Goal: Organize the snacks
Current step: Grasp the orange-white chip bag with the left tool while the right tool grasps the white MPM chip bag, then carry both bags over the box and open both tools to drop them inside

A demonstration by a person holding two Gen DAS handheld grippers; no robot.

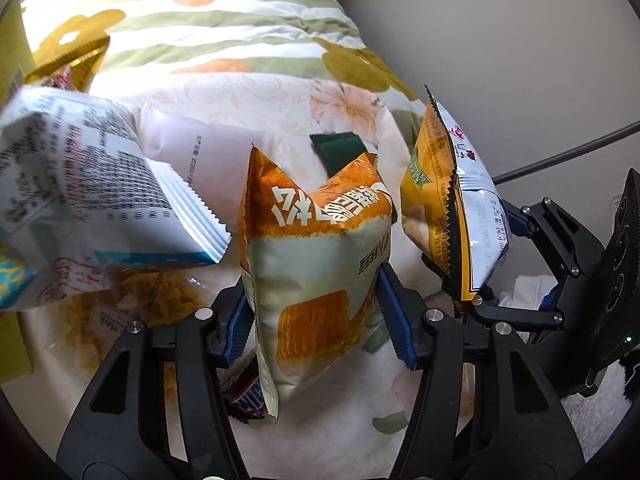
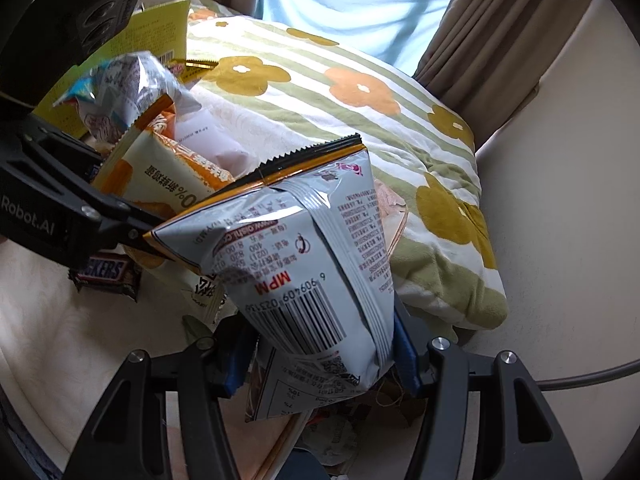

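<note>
My left gripper is shut on an orange-and-cream chip bag, its blue pads pressing both sides of the bag's lower half. The bag stands upright above the floral bed sheet. In the right wrist view the same orange bag shows at the left, behind the black frame of the left gripper. My right gripper is shut on a silver-backed yellow chip bag with a barcode. That bag hangs just right of the orange one, apart from it.
A Snickers bar lies on the sheet under the left gripper. A white-and-blue bag, a clear pack of yellow snacks, a white packet and a dark green packet lie around. A yellow-green box stands behind, beside a flowered quilt.
</note>
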